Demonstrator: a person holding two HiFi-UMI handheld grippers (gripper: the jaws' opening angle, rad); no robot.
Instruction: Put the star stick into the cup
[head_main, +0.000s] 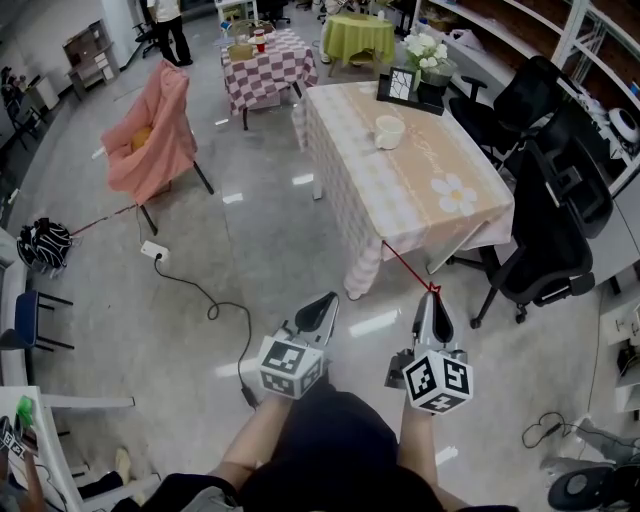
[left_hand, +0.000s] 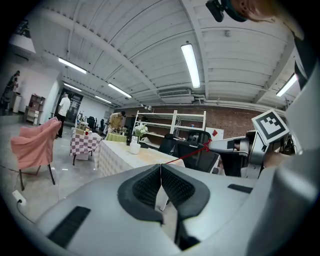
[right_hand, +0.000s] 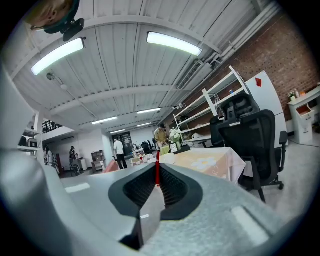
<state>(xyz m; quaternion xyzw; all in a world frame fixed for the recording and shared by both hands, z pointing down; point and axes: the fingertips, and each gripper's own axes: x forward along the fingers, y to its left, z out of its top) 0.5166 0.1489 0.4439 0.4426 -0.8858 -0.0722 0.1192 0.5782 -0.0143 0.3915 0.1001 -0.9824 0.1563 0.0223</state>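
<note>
A thin red star stick is pinched in my right gripper, which is shut on it. The stick slants up and left toward the corner of the table. In the right gripper view the stick stands upright between the shut pads. A white cup sits on the beige cloth near the table's far end, well beyond both grippers. My left gripper hangs beside the right one, shut with nothing in it. In the left gripper view my left gripper is shut, and the cup, stick and right gripper all show.
Black office chairs crowd the table's right side. A vase of flowers and a picture frame stand behind the cup. A pink-draped chair, a checkered table and a floor cable lie to the left.
</note>
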